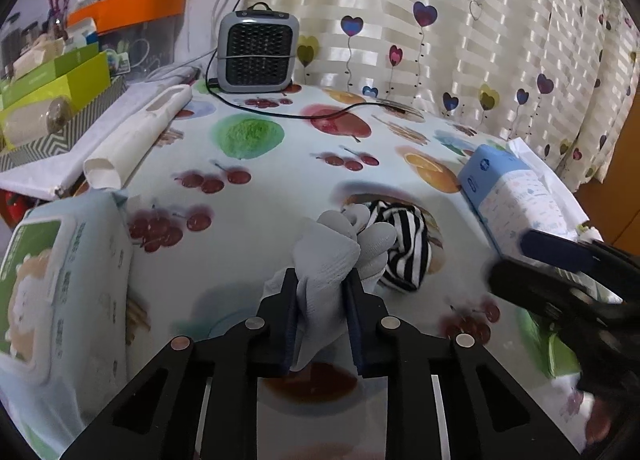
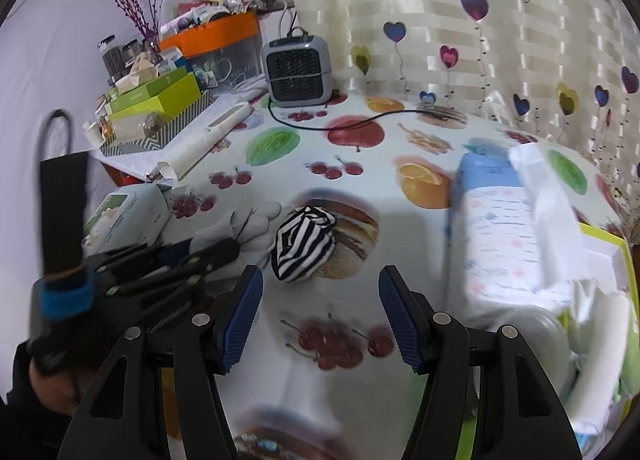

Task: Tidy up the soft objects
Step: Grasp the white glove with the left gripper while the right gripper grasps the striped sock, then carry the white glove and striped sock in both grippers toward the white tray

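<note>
A grey-white knitted glove [image 1: 338, 256] lies on the fruit-print tablecloth [image 1: 280, 188], and my left gripper [image 1: 322, 284] is shut on its cuff end. Behind the glove, touching it, sits a bundle of black-and-white striped cloth [image 1: 404, 244]. In the right wrist view the glove [image 2: 244, 226] and the striped bundle [image 2: 302, 250] lie ahead and to the left, with the left gripper [image 2: 200, 256] on the glove. My right gripper [image 2: 320, 300] hangs open over the tablecloth [image 2: 360, 188] with nothing between its blue pads.
A wet-wipes pack [image 1: 60, 284] lies at the left, a blue tissue pack [image 1: 508, 196] at the right. A small grey heater [image 1: 258, 52] with its black cord [image 1: 304, 114] stands at the back by the curtain. Boxes [image 1: 56, 80] and a white paper roll [image 1: 136, 136] crowd the left.
</note>
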A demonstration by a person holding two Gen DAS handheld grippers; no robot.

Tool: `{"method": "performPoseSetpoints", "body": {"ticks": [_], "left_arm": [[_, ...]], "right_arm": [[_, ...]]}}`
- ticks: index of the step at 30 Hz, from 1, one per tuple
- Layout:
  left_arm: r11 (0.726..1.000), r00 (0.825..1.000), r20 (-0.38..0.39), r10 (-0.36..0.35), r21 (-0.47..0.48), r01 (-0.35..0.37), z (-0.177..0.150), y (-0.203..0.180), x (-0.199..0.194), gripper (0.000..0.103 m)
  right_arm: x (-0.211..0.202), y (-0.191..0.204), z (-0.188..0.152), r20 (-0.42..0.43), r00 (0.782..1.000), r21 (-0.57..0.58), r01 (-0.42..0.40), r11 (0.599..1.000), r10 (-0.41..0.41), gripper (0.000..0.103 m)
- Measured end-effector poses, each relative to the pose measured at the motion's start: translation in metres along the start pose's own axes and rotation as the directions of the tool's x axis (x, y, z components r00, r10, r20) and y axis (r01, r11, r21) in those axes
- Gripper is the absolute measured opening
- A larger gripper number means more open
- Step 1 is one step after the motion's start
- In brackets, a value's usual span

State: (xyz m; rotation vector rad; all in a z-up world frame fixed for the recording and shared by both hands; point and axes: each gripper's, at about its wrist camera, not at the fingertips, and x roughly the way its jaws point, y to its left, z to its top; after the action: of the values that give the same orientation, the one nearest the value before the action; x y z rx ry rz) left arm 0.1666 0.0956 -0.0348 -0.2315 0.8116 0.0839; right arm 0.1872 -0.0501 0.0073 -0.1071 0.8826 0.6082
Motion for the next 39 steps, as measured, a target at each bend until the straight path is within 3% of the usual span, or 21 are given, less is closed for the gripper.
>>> {"method": "performPoseSetpoints", "body": {"ticks": [13,18,21,26,31,34,39], "left_arm": [[0.999,1.000,0.011,-0.009,-0.043,0.010,-0.006,0.013,-0.004,0.020],[0.999,1.000,0.016,-0.008,-0.037,0.009,-0.006,0.011,-0.002,0.022],[0.999,1.000,0.018,-0.012,-0.041,0.013,-0.007,0.010,0.000,0.030],[1.000,1.000,0.021,-0.018,0.003,0.018,-0.006,0.002,0.002,0.050],[0.999,1.000,0.017,0.007,0.037,-0.008,-0.006,-0.001,0.008,0.055],[0.999,1.000,0.006,0.007,0.041,-0.007,-0.005,0.000,0.011,0.055],[0.997,0.999,0.002,0.051,0.062,-0.051,-0.005,0.000,0.012,0.039]], "right_arm": [[0.064,0.007,0.020,-0.085,0.996,0.022,0.004,1.000,-0.002,0.061],[0.081,0.008,0.019,-0.118,0.993,0.011,0.010,1.000,-0.009,0.041],[0.080,0.009,0.018,-0.116,0.993,0.001,0.007,1.000,-0.007,0.026],[0.074,0.005,0.013,-0.112,0.994,0.013,0.009,1.000,-0.007,0.022],[0.060,0.002,0.007,-0.093,0.996,0.024,0.011,1.000,-0.008,0.021],[0.050,0.002,0.004,-0.080,0.997,0.022,0.013,1.000,-0.011,0.020],[0.033,0.001,0.000,-0.054,0.998,0.031,0.008,1.000,-0.006,0.020]]}}
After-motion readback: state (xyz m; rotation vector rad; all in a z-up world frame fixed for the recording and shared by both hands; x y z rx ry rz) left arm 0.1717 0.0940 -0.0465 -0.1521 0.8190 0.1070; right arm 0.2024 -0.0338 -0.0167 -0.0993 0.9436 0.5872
